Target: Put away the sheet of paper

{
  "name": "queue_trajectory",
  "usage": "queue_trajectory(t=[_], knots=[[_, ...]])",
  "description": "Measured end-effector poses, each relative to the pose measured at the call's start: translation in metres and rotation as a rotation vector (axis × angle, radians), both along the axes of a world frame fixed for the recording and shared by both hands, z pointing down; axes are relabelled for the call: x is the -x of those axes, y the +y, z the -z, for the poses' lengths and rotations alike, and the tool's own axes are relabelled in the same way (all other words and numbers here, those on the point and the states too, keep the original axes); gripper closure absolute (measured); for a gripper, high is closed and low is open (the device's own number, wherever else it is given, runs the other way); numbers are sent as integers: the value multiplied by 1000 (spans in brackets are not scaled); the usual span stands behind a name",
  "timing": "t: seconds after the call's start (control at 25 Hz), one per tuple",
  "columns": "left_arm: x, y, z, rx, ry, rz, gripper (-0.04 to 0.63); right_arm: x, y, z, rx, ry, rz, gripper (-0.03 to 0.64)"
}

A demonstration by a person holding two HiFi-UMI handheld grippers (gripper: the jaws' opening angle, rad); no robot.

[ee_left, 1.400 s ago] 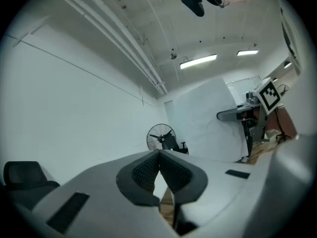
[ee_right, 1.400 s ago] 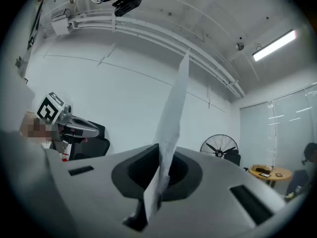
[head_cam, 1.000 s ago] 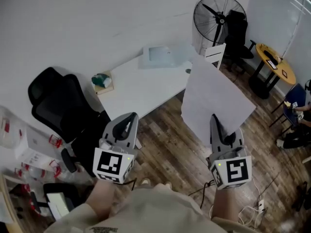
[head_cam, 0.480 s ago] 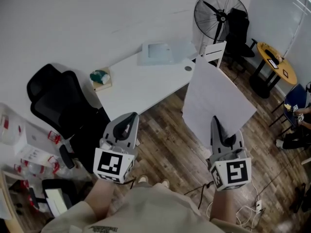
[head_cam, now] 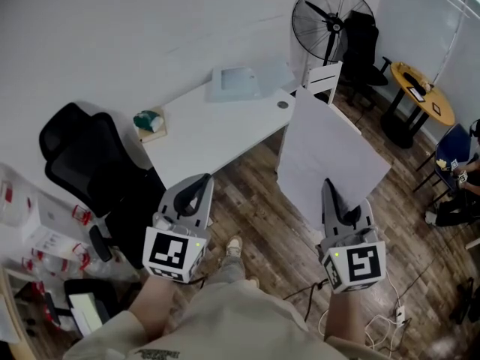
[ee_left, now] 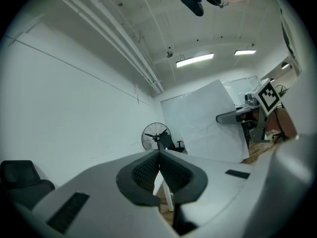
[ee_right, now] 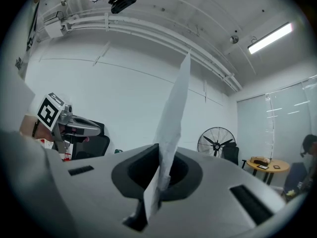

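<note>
Currently the right gripper [ee_right: 159, 150] has its jaws closed on the lower edge of the large white sheet of paper [head_cam: 330, 152]. Only a narrow margin sits between the pads. The left gripper [ee_left: 159, 155] has its jaws closed on nothing.

The sheet stands upright in the air just off the right end of the long white table [head_cam: 217, 130], clear of it.

Likely faults:
- The sheet slips from the single-edge pinch if swung quickly.
- The unsupported upper part folds over and creases.
- A corner snags on the table end during approach.
- The black pedestal fan [head_cam: 328, 25] beyond the table, if running, could lift the sheet. Whether it is running cannot be determined.
</note>
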State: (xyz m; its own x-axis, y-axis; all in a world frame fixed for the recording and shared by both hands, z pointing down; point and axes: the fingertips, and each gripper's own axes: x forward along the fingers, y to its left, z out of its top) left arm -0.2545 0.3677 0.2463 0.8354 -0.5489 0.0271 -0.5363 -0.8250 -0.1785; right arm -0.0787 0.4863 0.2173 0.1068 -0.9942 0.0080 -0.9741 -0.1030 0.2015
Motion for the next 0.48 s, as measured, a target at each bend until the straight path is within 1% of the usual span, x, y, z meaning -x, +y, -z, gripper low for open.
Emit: queue_trajectory(t=[0.24,0.48], knots=[[-6,-5,-3,-1,2,-11,575,-5,-7,-4,7,7,2,595],[-20,-23,-14,19,-6,-13,575,-20,-23,-13,29,-4,-4,594]])
